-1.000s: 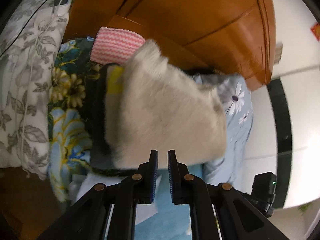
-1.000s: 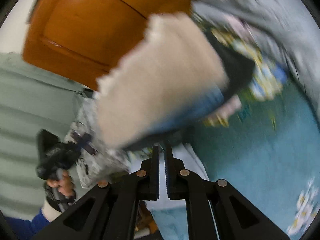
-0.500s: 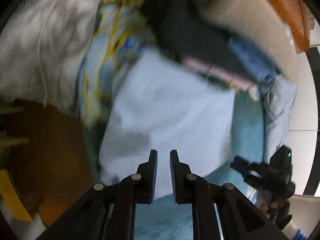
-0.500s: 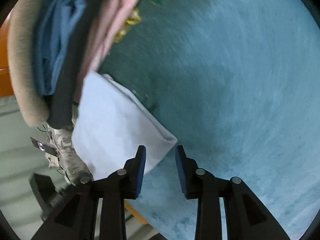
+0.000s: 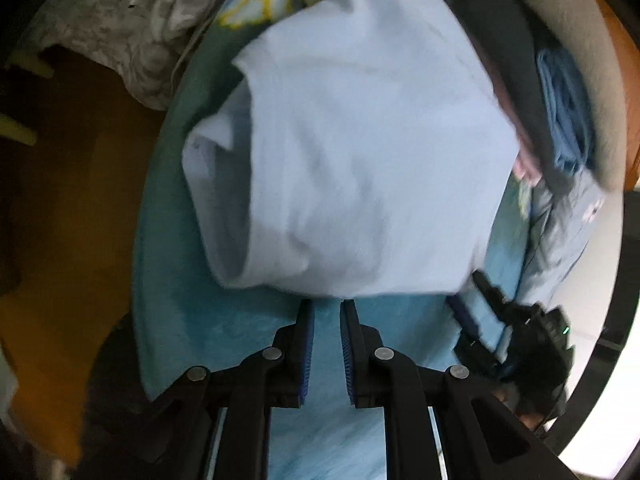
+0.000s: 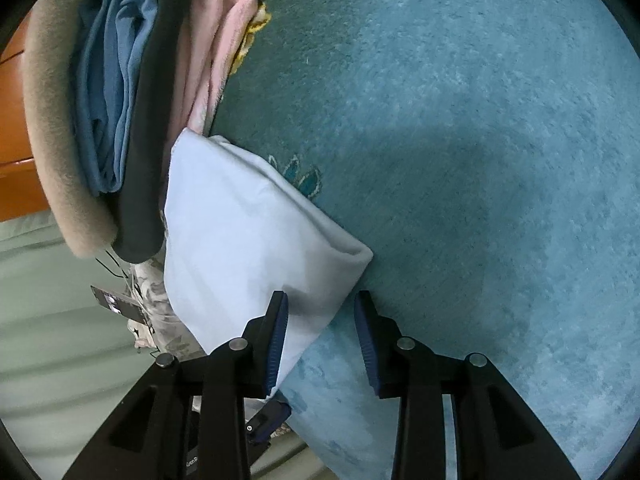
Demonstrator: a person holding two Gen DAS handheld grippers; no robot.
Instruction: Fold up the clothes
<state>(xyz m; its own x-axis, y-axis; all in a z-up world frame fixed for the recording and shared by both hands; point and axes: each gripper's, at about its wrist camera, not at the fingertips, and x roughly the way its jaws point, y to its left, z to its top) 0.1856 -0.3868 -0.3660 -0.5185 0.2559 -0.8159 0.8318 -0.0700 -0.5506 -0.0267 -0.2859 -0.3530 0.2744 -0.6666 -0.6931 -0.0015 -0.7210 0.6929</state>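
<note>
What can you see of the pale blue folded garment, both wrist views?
The pale blue garment is a soft, matte cloth folded into a rough rectangle, with layered edges showing at its left side. It lies flat on the teal blanket, its far edge against the stack of folded clothes. The right gripper is open, straddling the near corner of it; the left gripper sits at its near edge, jaws nearly closed on nothing visible.

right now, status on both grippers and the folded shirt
Left gripper nearly shut, empty. Right gripper open, empty. Pale blue folded shirt on teal blanket, beside stacked clothes.
</note>
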